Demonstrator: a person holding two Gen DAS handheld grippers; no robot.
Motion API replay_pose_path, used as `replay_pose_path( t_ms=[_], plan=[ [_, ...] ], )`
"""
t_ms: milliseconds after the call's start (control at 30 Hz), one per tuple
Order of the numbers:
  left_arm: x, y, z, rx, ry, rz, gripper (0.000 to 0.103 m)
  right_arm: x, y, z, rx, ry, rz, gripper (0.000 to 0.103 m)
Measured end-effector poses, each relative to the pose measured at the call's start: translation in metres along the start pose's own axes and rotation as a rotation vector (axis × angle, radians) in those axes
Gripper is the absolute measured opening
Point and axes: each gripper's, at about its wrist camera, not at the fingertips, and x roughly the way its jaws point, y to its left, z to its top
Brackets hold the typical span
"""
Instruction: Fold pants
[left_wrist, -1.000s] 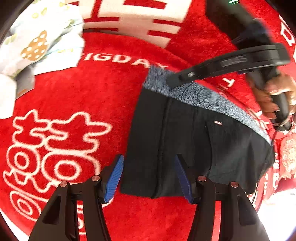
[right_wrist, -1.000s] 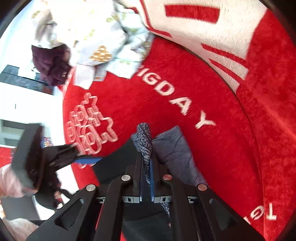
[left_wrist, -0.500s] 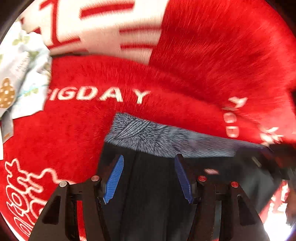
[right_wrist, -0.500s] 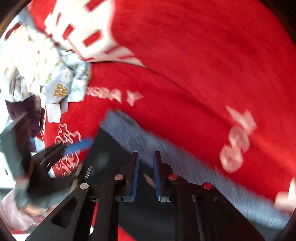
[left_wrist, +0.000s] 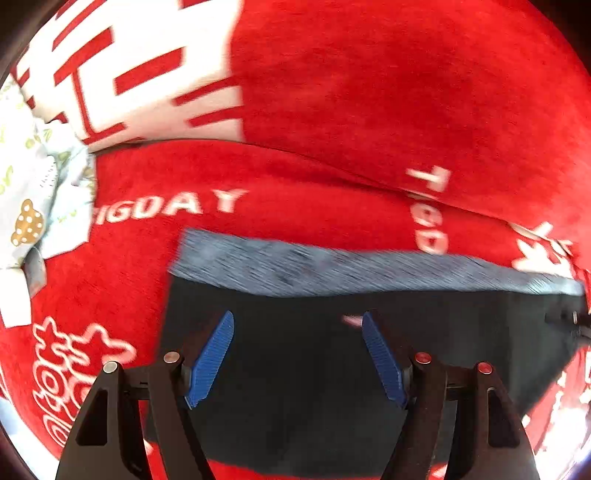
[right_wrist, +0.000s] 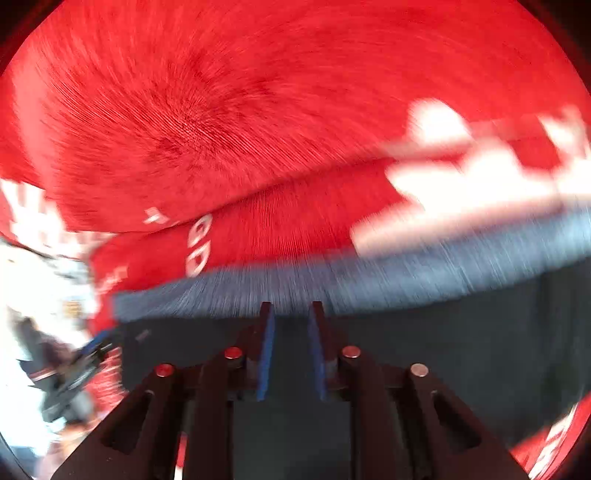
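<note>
- Hovering nearest the lens in the left wrist view, the left gripper (left_wrist: 297, 354) pointed steeply down over the dark body of the pants (left_wrist: 295, 369); its blue fingers (left_wrist: 210, 362) stood well apart and were opening, with nothing pinched between them.
- Equally close in the right wrist view, the right gripper (right_wrist: 291, 347) hung over the same black cloth (right_wrist: 443, 350); its fingers (right_wrist: 266, 354) were only narrowly parted but opening, and no fabric sat in the gap.
- Beneath both tools the pants lay flat as a compact dark block on the red blanket (left_wrist: 369, 110), which covered whatever surface was below, so no edge or corner of that surface showed.
- Along the far edge of the block ran the grey waistband (left_wrist: 332, 273), straight and level, just short of the white lettering (left_wrist: 170, 206) woven into the blanket.
- Judging by that tidy outline, at least one fold seemed done and the cloth released; whether a further fold or only smoothing remained could not be told, as the near edge was hidden behind the tools.
- Farther off, at the left rim, a pale patterned cloth (left_wrist: 33, 206) lay crumpled, well apart from the pants.
- Farthest back, a raised ridge of blanket carried bold white-and-red stripes (left_wrist: 129, 74).
</note>
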Motion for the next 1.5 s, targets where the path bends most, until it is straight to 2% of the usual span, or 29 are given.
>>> replay_pose_path(
  t_ms=[33,133,200,300,433,500,600,700,833,867,900,1033,1133,1233,1333,1400,1500],
  plan=[
    [0.002,-0.008,-0.007,0.002,0.021,-0.013,0.073,-0.01,-0.014,-0.02,0.053,0.022,0.042,0.027],
    [0.029,-0.024,-0.029,-0.023,0.12,-0.014,0.073,-0.018,-0.044,-0.059,0.171,0.079,0.086,0.028],
    [0.03,-0.02,-0.042,-0.061,0.078,-0.021,0.077,-0.017,-0.065,-0.08,0.258,0.087,0.111,0.028],
    [0.031,-0.013,-0.045,-0.078,0.085,-0.039,0.079,-0.015,-0.082,-0.086,0.352,0.053,0.173,0.028],
    [0.031,-0.016,-0.043,-0.036,0.097,-0.009,0.081,-0.006,-0.087,-0.083,0.423,0.02,0.208,0.028],
    [0.033,-0.019,-0.036,-0.042,0.103,-0.007,0.081,-0.017,-0.09,-0.084,0.421,0.009,0.192,0.031],
    [0.034,-0.02,-0.029,-0.048,0.103,-0.001,0.081,-0.024,-0.094,-0.09,0.425,0.001,0.149,0.042],
    [0.043,-0.034,-0.021,-0.044,0.102,0.004,0.081,-0.024,-0.108,-0.093,0.454,-0.019,0.173,0.042],
    [0.042,-0.035,-0.031,-0.033,0.093,0.009,0.081,-0.017,-0.116,-0.085,0.462,-0.047,0.205,0.043],
    [0.042,-0.037,-0.031,-0.031,0.095,0.017,0.081,-0.017,-0.116,-0.082,0.467,-0.046,0.198,0.037],
    [0.039,-0.039,-0.032,-0.03,0.097,0.022,0.081,-0.019,-0.115,-0.08,0.454,-0.043,0.187,0.007],
    [0.036,-0.045,-0.032,-0.015,0.089,0.032,0.081,-0.043,-0.098,-0.078,0.312,-0.076,0.141,0.007],
    [0.034,-0.049,-0.034,-0.007,0.088,0.039,0.083,-0.022,-0.106,-0.092,0.304,-0.016,0.056,0.007],
    [0.02,-0.06,-0.035,0.008,0.112,0.074,0.082,-0.022,-0.113,-0.094,0.336,-0.022,0.11,0.011],
    [0.001,-0.078,-0.037,0.051,0.093,0.049,0.082,-0.045,-0.12,-0.097,0.331,-0.027,0.118,0.021],
    [-0.011,-0.098,-0.04,0.077,0.083,0.015,0.082,-0.07,-0.133,-0.1,0.334,-0.088,0.098,0.022],
    [-0.014,-0.138,-0.048,0.106,0.103,-0.049,0.082,-0.107,-0.176,-0.091,0.405,-0.181,0.045,0.025]
  ],
)
